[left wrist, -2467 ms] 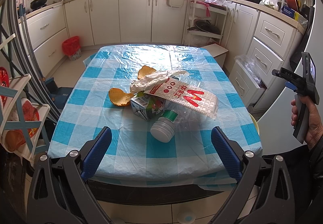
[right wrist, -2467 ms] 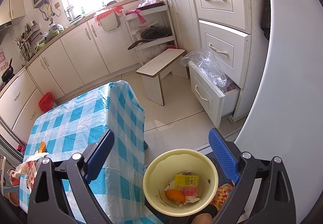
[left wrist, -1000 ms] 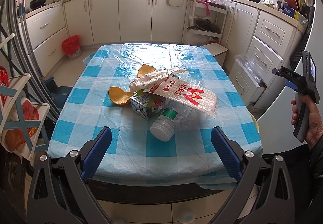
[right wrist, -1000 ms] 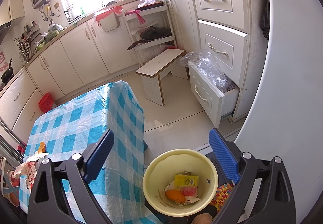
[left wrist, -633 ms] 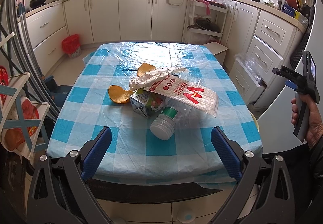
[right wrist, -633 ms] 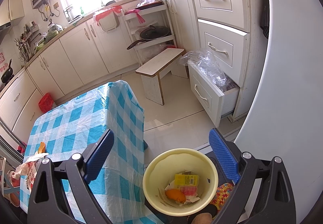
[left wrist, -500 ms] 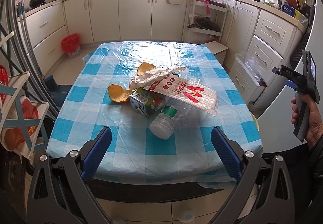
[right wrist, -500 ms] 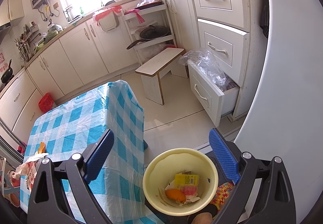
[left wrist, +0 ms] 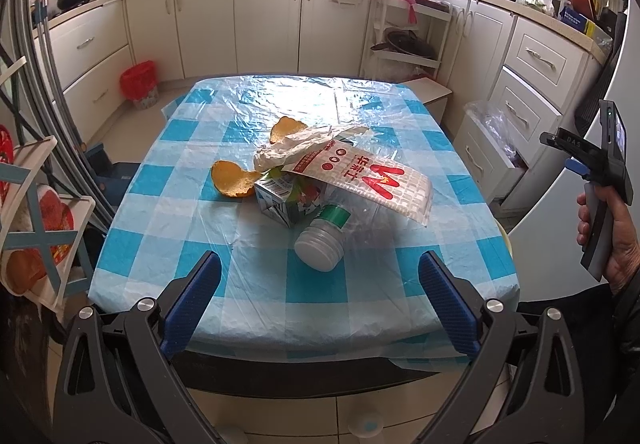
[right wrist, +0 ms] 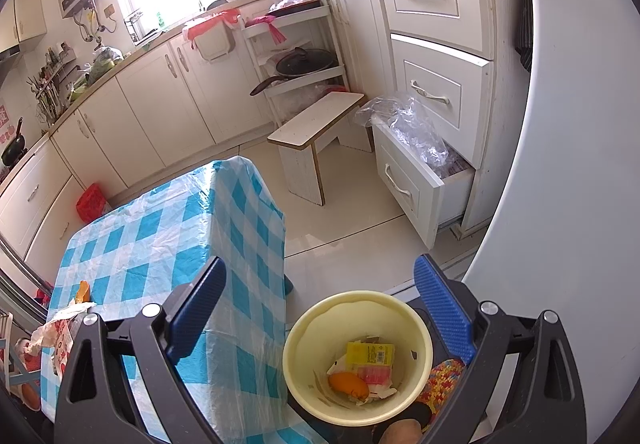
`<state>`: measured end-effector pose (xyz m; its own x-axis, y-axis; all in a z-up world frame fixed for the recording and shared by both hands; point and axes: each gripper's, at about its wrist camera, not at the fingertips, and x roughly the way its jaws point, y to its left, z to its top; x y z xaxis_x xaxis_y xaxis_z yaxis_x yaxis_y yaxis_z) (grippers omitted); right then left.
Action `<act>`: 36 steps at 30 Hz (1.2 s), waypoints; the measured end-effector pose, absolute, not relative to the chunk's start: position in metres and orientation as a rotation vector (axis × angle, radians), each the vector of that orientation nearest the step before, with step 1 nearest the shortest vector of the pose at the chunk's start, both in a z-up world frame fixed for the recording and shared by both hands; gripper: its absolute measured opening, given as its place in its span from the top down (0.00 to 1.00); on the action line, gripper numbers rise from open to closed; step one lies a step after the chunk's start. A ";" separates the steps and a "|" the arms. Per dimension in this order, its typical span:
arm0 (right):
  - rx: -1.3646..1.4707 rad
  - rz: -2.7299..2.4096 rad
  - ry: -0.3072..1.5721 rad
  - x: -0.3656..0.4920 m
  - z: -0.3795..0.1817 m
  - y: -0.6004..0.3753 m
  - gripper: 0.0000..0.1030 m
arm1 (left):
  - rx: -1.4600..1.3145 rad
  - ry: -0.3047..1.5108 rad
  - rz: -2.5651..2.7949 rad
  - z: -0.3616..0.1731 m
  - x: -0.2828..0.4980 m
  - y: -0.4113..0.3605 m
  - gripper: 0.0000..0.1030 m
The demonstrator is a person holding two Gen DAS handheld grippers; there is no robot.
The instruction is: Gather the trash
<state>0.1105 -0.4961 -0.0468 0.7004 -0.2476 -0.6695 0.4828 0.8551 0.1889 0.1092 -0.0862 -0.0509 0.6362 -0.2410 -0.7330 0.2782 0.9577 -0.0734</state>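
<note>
The left tongs [left wrist: 318, 284] hang just off the near edge of the blue-and-white checked plastic-covered table [left wrist: 168, 212], jaws wide apart and holding nothing. Straight ahead of them, nearest the near edge, lies a clear plastic bottle with a white cap and green neck band [left wrist: 322, 244]. It is on its side, cap pointing toward the tongs, so its long axis runs roughly along the line of approach, tilted a little toward the far right corner. Its clear body is hard to make out beneath the wrapper, so its far end is uncertain. Touching it on the left is a small crushed printed drink carton [left wrist: 282, 200]. Draped over both is a clear plastic food bag with red lettering [left wrist: 372, 180]. Farther in sit an orange peel cup [left wrist: 230, 184], a crumpled white paper tissue [left wrist: 296, 146] and a second orange peel piece [left wrist: 282, 128], all near the table's middle.

The right tongs [right wrist: 320, 308] are also spread and empty, held off the table's right edge above a pale yellow plastic bin [right wrist: 360, 308] on the floor, which already holds a yellow packet and an orange peel. The left tongs look the nearer to the pile, and the bottle cap is likely their easiest first grip.
</note>
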 end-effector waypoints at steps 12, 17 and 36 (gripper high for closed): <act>0.369 -0.416 0.683 0.110 -0.047 -0.497 0.11 | 0.048 0.837 -0.299 -0.052 0.109 -0.087 0.08; 0.369 -0.416 0.683 0.110 -0.047 -0.497 0.11 | 0.047 0.839 -0.300 -0.053 0.109 -0.087 0.08; 0.370 -0.413 0.683 0.110 -0.047 -0.498 0.11 | 0.036 0.851 -0.303 -0.054 0.110 -0.087 0.08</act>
<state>0.1098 -0.4985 -0.0465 0.7013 -0.2435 -0.6699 0.4803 0.8558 0.1918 0.1105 -0.0868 -0.0541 0.6189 -0.2491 -0.7449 0.2777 0.9565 -0.0891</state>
